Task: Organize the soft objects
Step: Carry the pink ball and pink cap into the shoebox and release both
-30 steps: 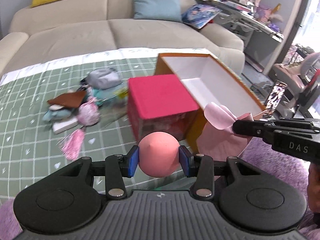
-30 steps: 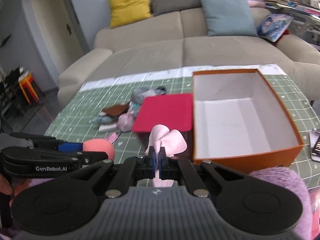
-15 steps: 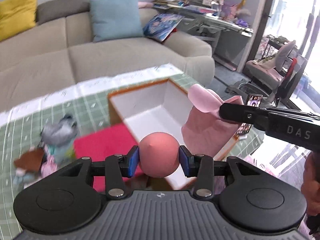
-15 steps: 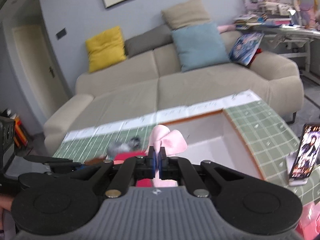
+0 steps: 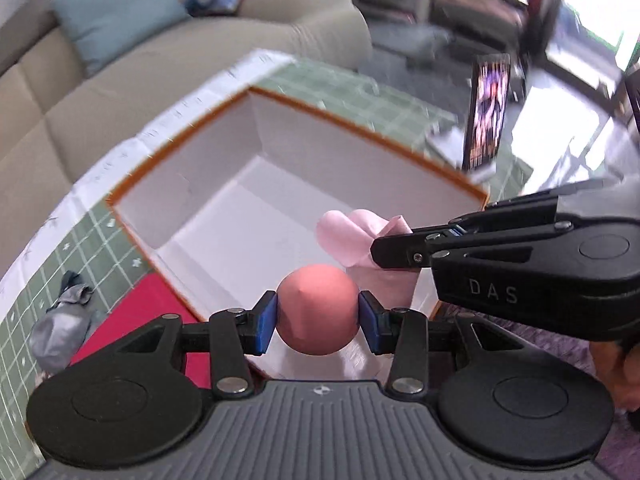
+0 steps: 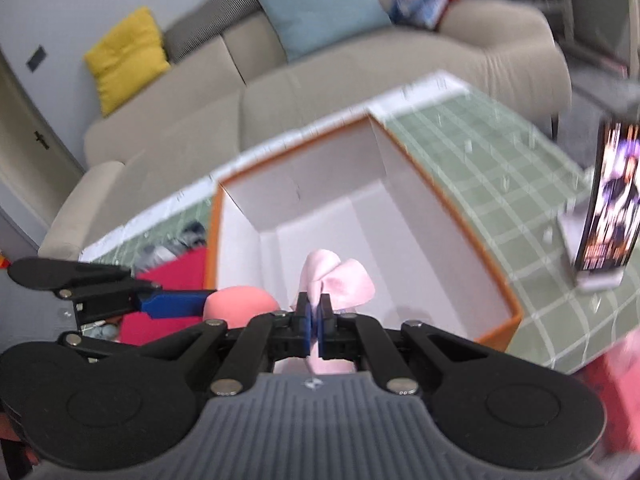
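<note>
- Left gripper [image 5: 318,316] clamps a round salmon-pink foam ball [image 5: 316,308].
- Right gripper [image 6: 315,322], pinched shut, holds a pale pink soft cloth [image 6: 340,280].
- Both hang over an orange-rimmed white cardboard box [image 5: 224,168] on a green checked tablecloth [image 6: 500,152], beige sofa [image 6: 360,92] behind.

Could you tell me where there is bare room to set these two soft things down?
The white floor of the orange box looks bare from wall to wall. Green tablecloth also lies free between the box and the phone. It is crowded left of the box, by the red box and grey bundle.
</note>
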`<state>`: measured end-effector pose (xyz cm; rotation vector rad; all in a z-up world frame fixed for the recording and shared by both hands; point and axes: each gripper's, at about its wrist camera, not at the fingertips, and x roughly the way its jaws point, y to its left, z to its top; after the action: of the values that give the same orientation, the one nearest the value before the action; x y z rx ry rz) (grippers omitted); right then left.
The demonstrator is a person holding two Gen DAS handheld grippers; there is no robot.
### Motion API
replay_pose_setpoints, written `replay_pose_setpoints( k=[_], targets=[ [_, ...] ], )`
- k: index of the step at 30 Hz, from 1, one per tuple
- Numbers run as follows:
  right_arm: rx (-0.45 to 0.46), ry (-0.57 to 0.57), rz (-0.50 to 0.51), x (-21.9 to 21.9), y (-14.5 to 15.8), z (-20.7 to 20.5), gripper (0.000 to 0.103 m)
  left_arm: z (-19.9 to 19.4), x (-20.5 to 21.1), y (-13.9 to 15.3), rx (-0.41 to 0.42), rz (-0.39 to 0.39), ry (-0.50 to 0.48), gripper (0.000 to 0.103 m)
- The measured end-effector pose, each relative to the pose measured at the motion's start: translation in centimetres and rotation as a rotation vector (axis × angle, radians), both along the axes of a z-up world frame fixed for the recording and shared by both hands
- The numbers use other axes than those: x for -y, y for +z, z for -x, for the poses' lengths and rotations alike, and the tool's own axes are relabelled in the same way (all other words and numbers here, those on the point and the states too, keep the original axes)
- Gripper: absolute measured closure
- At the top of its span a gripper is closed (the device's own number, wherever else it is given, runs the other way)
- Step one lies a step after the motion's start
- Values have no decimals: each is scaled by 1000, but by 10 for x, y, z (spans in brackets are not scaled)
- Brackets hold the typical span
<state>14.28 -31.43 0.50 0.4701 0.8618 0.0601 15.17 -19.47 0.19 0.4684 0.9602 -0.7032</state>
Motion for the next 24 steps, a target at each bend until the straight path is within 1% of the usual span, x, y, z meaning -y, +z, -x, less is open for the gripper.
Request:
replay_pose_setpoints(
  k=[2, 6, 8, 9, 12, 14, 18, 21, 22, 23, 24],
  targets=[
    [-51, 1, -9, 2, -13, -5, 103, -6, 6, -12, -32, -42, -47, 53],
    [-118, 17, -34, 4, -31, -12, 103, -16, 18, -32, -90, -135, -131, 51],
    [-143, 27, -40, 1, -36, -15, 103, -21, 22, -41, -105, -190, -146, 51],
    [-140, 32, -30, 0, -36, -16, 103, -22, 22, -44, -117, -207, -152, 51],
    [-145, 42, 14, -6, -34, -18, 103, -30, 22, -53, -164, -230, -151, 50],
    [-149, 50, 33, -8, -33, -19, 103, -35, 24, -57, -181, -258, -151, 49],
    [-154, 64, 59, -7, -34, -21, 101, -38, 24, -59, -204, -258, -148, 43],
    [-157, 67, 68, -9, -34, -23, 100, -40, 21, -59, -206, -250, -134, 42],
    [-158, 67, 71, -9, -34, -23, 100, -39, 20, -58, -200, -247, -135, 39],
    [-158, 67, 72, -9, -34, -22, 99, -40, 21, -59, -195, -247, -135, 34],
    [-157, 65, 70, -9, -33, -22, 96, -38, 21, -57, -186, -246, -133, 30]
  ],
)
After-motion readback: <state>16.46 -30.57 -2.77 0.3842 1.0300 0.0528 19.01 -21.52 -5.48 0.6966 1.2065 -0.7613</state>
